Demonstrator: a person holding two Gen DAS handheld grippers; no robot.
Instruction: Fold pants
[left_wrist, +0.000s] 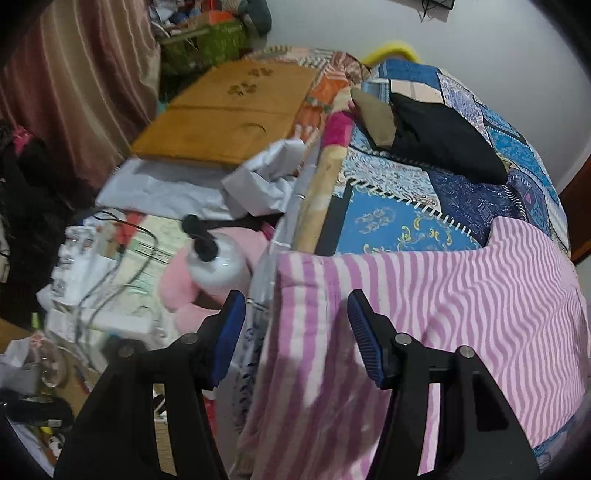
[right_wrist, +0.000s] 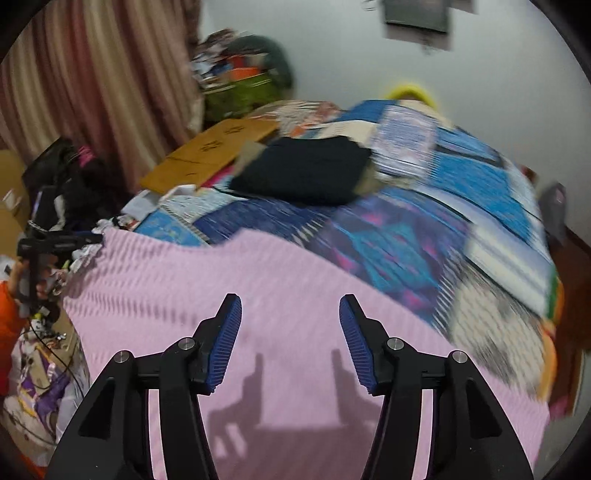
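Where pink striped pants (left_wrist: 424, 314) overhang the quilt (left_wrist: 406, 206) edge, both tools (left_wrist: 295, 332) (right_wrist: 290, 332) agape.

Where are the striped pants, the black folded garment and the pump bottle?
striped pants (left_wrist: 461, 295): left wrist view, flat striped middle.
black folded garment (left_wrist: 443, 136): left wrist view, centre of its top.
pump bottle (left_wrist: 218, 269): left wrist view, white body under the black pump.

No legible text in either view. The flat brown cardboard sheet (left_wrist: 229, 110) carries dark paw-like stamped marks, not letters. The white printed papers and packaging (left_wrist: 81, 258) beside the bed show print too blurred to read. The white pump bottle (left_wrist: 216, 264) shows no label. Right wrist view is motion-blurred throughout.
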